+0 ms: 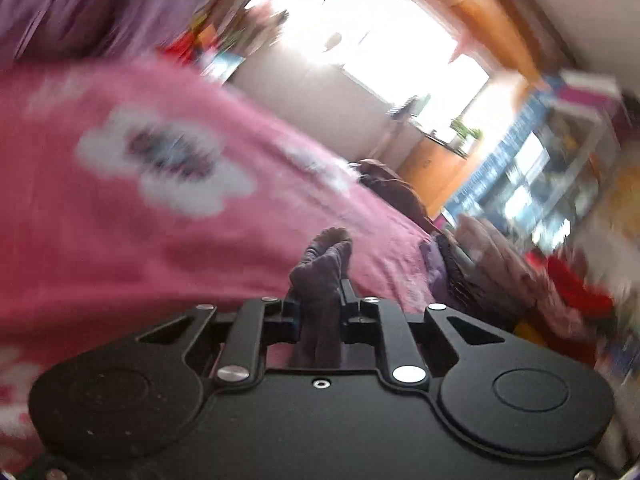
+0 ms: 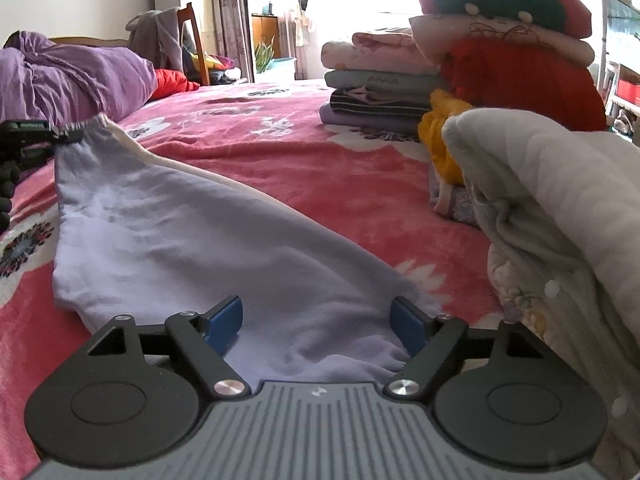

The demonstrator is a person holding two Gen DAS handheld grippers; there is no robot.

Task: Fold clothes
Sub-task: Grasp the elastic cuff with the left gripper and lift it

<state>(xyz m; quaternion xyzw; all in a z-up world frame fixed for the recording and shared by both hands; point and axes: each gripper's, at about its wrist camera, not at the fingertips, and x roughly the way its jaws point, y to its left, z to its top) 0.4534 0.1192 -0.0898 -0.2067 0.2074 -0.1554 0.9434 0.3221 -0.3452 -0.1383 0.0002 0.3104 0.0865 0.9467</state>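
Left wrist fisheye view, blurred and tilted. The left gripper [image 1: 320,300] is clamped on a bunched fold of lavender garment [image 1: 322,268], which rises between its fingers. Behind lies a pink floral bedspread [image 1: 120,220]. A stack of folded clothes [image 1: 492,276] sits toward the bed's right edge, below a bright window [image 1: 384,40].

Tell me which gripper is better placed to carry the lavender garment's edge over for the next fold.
Left. The left gripper is already shut on a corner of the lavender garment, lifting it off the pink bedspread. The right gripper is open, its blue fingers only straddling the near edge, so it would first have to close.
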